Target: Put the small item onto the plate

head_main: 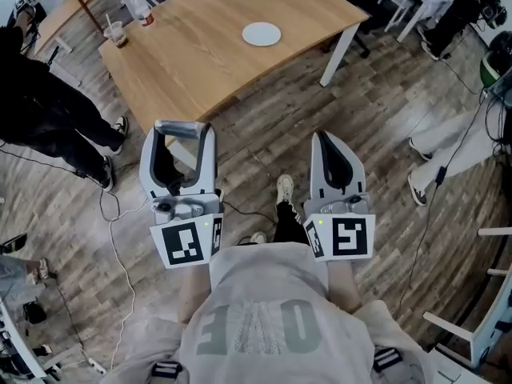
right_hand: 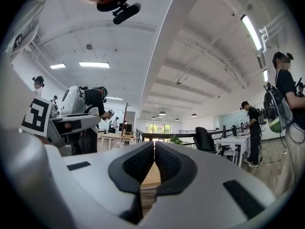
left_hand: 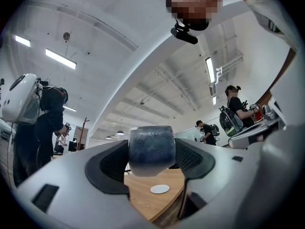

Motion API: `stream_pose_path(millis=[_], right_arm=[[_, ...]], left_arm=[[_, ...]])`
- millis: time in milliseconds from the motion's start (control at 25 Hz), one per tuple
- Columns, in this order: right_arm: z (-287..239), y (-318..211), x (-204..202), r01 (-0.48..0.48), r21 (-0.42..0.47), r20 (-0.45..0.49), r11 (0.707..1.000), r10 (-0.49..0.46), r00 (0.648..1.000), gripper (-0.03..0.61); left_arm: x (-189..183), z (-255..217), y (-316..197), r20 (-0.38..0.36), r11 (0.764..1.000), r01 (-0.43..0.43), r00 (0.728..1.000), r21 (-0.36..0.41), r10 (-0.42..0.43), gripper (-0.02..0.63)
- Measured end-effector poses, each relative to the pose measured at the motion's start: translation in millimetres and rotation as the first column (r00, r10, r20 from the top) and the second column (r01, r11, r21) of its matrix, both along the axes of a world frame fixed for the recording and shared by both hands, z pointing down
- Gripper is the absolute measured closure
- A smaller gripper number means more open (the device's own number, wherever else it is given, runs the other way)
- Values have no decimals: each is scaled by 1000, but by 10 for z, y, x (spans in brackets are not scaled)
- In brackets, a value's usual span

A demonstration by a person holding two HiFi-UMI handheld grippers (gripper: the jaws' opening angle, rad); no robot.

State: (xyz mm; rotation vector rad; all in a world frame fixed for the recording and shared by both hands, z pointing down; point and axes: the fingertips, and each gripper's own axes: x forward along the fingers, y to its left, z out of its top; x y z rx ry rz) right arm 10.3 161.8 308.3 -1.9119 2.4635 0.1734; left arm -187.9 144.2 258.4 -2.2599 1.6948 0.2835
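left gripper (head_main: 184, 132) clamps grey roll (left_hand: 152, 149) | right gripper (right_hand: 153, 149) closed, empty | plate (head_main: 262, 34) well ahead on table (head_main: 192, 62)

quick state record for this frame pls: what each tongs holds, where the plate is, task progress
left tongs: shut on dark grey-blue cylindrical small item
right tongs: shut, empty
plate: white round plate, bare, on light wooden table
position: both tongs over wood-plank floor, short of the table
task: item not yet on plate
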Motion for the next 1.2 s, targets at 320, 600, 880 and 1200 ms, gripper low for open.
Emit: stream_pose_path(millis=[320, 600, 880, 1200], right_arm=[[-11, -1043, 367, 63, -11, 17, 998, -63, 998, 561], [-39, -1854, 570, 142, -33, 21, 989, -142, 990, 561], [5, -2439, 871, 166, -54, 24, 985, -165, 986, 561], [147, -2847, 935, 155, -85, 5, 984, -156, 988, 561]], left_arm=[[363, -130, -821, 13, 998, 59, 998, 25, -60, 314], [587, -241, -1535, 0, 992, 124, 992, 27, -124, 314], [854, -213, -2141, -20, 989, 146, 989, 14, -145, 314], [903, -23, -2663, -36, 991, 131, 991, -32, -132, 314]])
